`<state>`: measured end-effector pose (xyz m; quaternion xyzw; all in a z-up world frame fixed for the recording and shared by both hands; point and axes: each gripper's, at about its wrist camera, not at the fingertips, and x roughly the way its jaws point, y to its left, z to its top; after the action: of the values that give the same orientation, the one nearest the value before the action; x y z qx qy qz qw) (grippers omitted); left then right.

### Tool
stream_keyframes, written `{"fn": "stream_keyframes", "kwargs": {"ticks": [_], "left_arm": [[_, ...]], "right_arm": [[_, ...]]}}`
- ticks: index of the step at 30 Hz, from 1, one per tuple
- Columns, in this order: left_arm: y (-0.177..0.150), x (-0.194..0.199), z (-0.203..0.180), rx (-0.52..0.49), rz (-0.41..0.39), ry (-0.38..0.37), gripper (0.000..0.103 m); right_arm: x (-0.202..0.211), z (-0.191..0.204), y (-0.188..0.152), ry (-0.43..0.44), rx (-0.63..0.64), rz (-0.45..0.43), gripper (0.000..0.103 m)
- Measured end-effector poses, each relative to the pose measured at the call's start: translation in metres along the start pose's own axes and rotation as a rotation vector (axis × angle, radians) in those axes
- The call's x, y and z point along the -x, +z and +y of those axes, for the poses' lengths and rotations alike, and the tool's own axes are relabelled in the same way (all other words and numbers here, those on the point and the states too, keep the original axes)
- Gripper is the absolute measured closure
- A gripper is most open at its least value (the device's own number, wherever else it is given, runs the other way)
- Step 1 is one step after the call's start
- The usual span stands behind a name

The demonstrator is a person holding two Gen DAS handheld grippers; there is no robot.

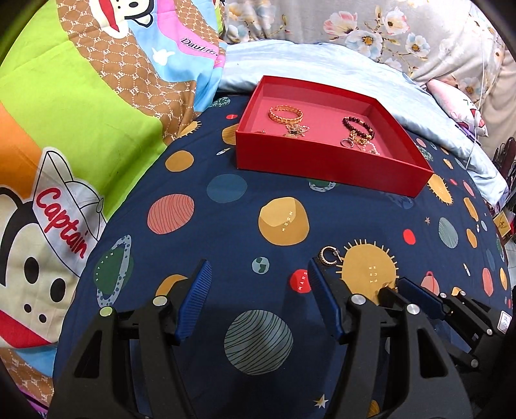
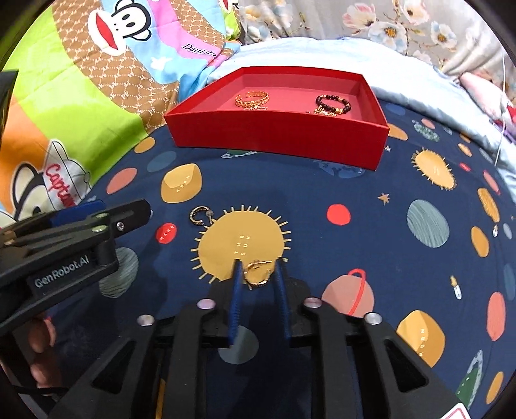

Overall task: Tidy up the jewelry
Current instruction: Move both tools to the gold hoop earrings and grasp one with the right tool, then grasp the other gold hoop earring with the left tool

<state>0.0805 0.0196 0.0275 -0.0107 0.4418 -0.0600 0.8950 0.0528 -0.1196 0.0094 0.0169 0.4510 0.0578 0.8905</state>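
Observation:
A gold hoop earring (image 2: 258, 273) sits on the sun print of the navy planet sheet, and my right gripper (image 2: 258, 269) is shut on it, a blue pad against each side. From the left wrist view the right gripper (image 1: 395, 287) is low on the sheet with gold showing between its fingers. A second hoop earring (image 1: 327, 256) (image 2: 200, 215) lies loose just past the right fingertip of my left gripper (image 1: 258, 267) (image 2: 127, 208), which is open and holds nothing. Behind stands the red box (image 1: 322, 164) (image 2: 274, 135) with a gold bangle (image 1: 286, 113), a dark bead bracelet (image 1: 354, 124) and smaller pieces.
A cartoon-print quilt (image 1: 64, 112) is heaped on the left. A pale blue blanket (image 1: 322, 61) and floral pillows (image 2: 403, 29) lie behind the box. A hand (image 2: 38, 354) holds the left gripper. Open sheet stretches between the grippers and the box.

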Motion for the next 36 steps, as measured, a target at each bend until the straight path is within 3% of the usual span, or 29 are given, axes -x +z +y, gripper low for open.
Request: {"fn": "stream_keyframes", "kwargs": {"ticks": [13,23,32,36], "left_arm": [[0.005,-0.014,-0.029,-0.009,0.029,-0.049,0.043],[0.004,-0.033,-0.043,-0.018,0.046,-0.023,0.048],[0.005,-0.034,-0.043,-0.036,0.026,0.014,0.073],[0.007,-0.035,-0.04,-0.034,0.03,0.003,0.093]], "right_arm": [[0.012,-0.027,0.0,0.004,-0.079,-0.023,0.087],[0.012,-0.043,0.001,0.017,-0.123,-0.019,0.087],[0.009,-0.047,0.001,0.033,-0.142,-0.016,0.087],[0.01,-0.047,0.002,0.037,-0.148,-0.017,0.087]]}}
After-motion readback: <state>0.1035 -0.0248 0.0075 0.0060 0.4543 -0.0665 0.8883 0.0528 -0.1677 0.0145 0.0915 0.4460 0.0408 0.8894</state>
